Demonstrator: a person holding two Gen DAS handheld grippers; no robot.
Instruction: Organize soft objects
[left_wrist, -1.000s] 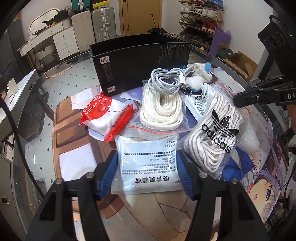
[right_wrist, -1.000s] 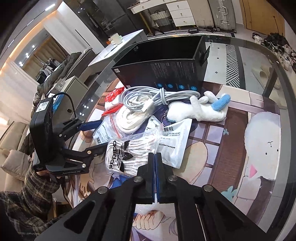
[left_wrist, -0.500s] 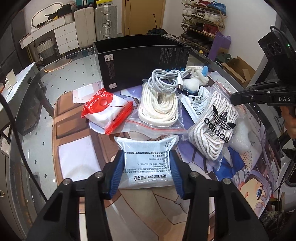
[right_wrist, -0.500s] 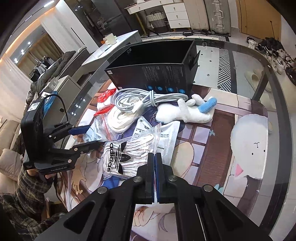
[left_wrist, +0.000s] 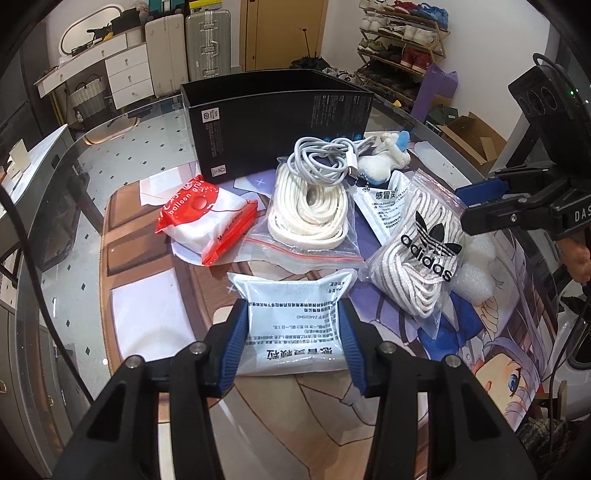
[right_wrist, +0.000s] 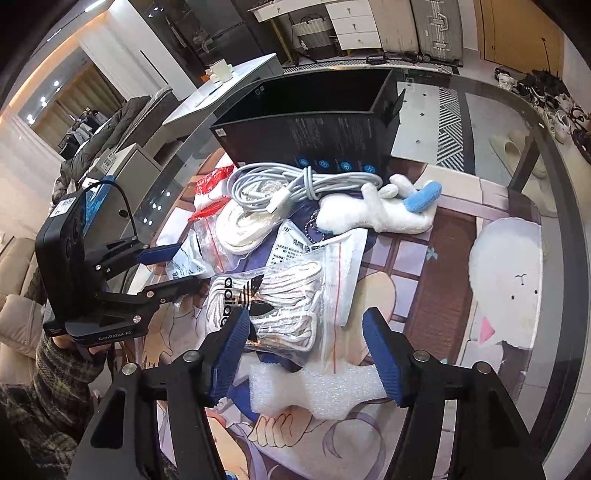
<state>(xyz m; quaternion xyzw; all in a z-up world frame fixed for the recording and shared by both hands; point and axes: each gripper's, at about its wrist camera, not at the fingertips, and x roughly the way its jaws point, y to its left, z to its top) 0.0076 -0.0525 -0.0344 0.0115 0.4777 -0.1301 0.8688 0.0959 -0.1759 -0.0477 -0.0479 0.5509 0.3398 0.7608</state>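
My left gripper (left_wrist: 293, 345) is shut on a white printed sachet (left_wrist: 295, 321), which bulges between its blue pads above the mat. My right gripper (right_wrist: 306, 349) is open over a white foam piece (right_wrist: 314, 387) and the near end of an adidas bag of striped laces (right_wrist: 266, 306). That bag also shows in the left wrist view (left_wrist: 421, 254). Further back lie a zip bag of white cord (left_wrist: 308, 206), a grey cable bundle (right_wrist: 291, 184), a white plush toy with a blue ear (right_wrist: 384, 214), a second sachet (right_wrist: 332, 254) and a red balloon pack (left_wrist: 207, 218).
An open black box (left_wrist: 273, 118) stands at the back of the glass table (right_wrist: 554, 155), behind the pile. A printed anime mat (left_wrist: 517, 369) covers the table's middle. The right gripper's body (left_wrist: 535, 199) hangs at the right of the left wrist view.
My left gripper has closed on the white sachet and lifted back with it. My right gripper has opened from shut and now straddles the foam piece.
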